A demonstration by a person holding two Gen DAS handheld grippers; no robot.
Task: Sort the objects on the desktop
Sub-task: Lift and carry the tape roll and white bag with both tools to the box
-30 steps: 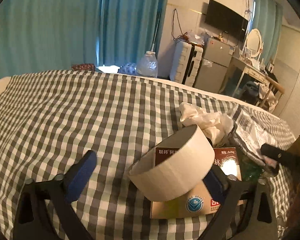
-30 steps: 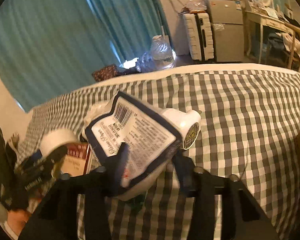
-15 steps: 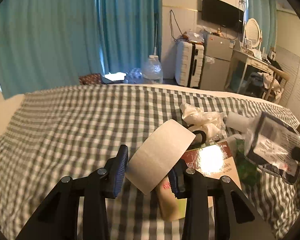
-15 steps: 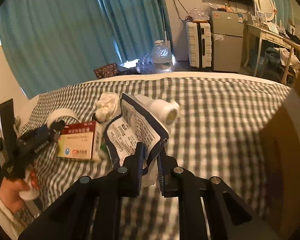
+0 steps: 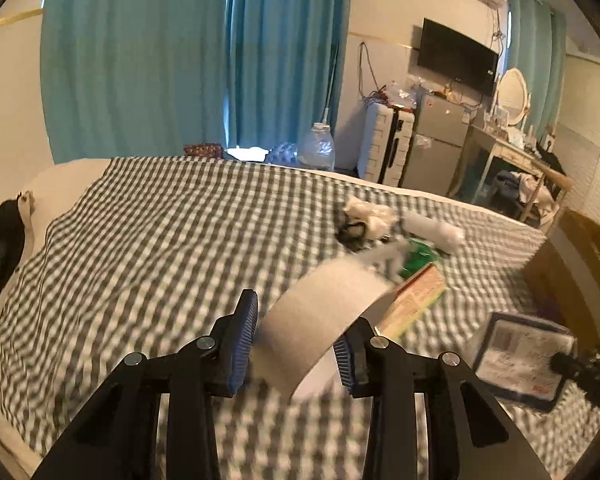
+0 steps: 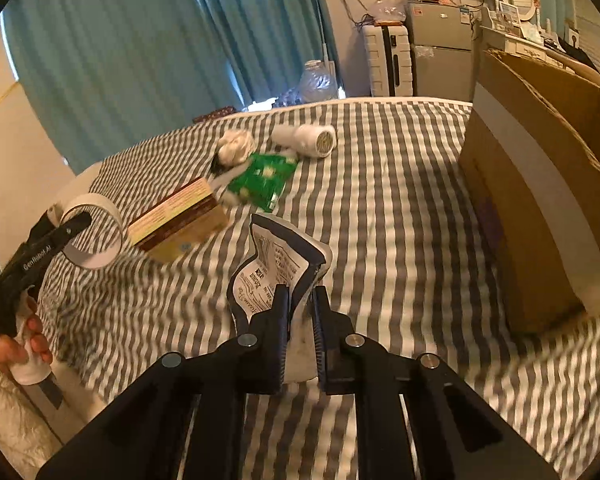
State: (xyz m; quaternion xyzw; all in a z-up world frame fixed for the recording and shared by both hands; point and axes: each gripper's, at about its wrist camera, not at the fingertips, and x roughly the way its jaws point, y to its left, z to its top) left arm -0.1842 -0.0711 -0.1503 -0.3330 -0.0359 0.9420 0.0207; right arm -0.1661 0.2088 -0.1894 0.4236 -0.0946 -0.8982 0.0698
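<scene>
Left wrist view is blurred: left claw pinches tape roll; right claw clamps pouch, lower part hidden.

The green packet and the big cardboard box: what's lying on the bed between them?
Only bare checked bedspread lies between the green packet and the cardboard box, as the right wrist view shows.
</scene>
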